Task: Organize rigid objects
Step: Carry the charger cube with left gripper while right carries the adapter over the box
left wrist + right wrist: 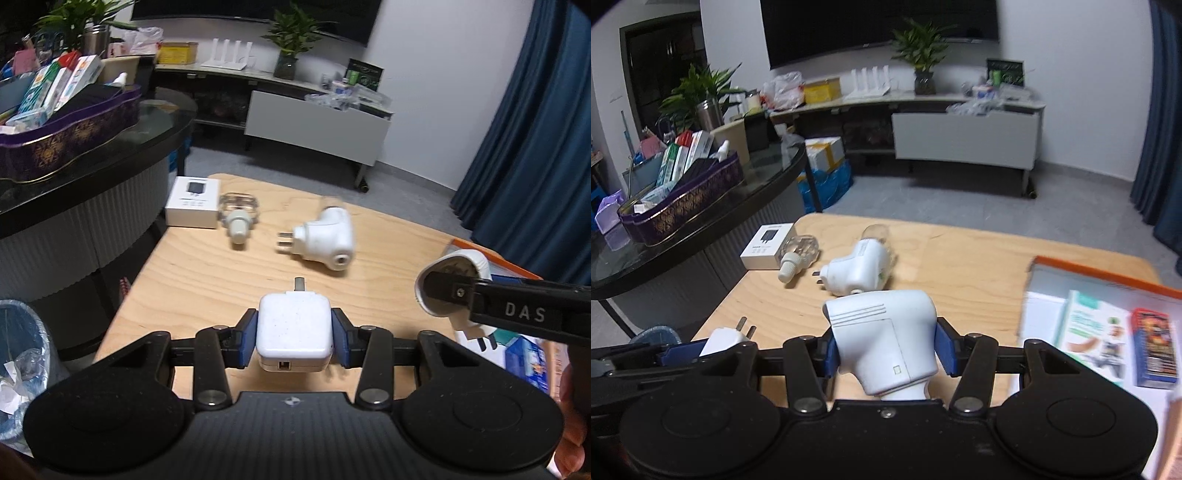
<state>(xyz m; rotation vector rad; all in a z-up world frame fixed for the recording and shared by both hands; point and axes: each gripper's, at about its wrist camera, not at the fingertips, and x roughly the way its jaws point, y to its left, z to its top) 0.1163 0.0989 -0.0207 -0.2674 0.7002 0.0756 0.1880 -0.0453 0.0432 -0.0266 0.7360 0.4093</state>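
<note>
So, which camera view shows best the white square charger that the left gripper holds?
The left wrist view: the white square charger fills the centre, its port facing the camera. The right wrist view shows only a corner and two prongs.

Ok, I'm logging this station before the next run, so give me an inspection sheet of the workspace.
Surface: wooden table, bare in the middle.
Job's things: square white charger in the left gripper; white plug-in device in the right gripper; another plug-in unit, a clear bottle and a small white box lie on the table.
Clutter: orange-edged box holding packets.
Grippers: both shut on their items.
Cables: nothing seen.
Surroundings: glass side table, bin, blue curtain.
</note>
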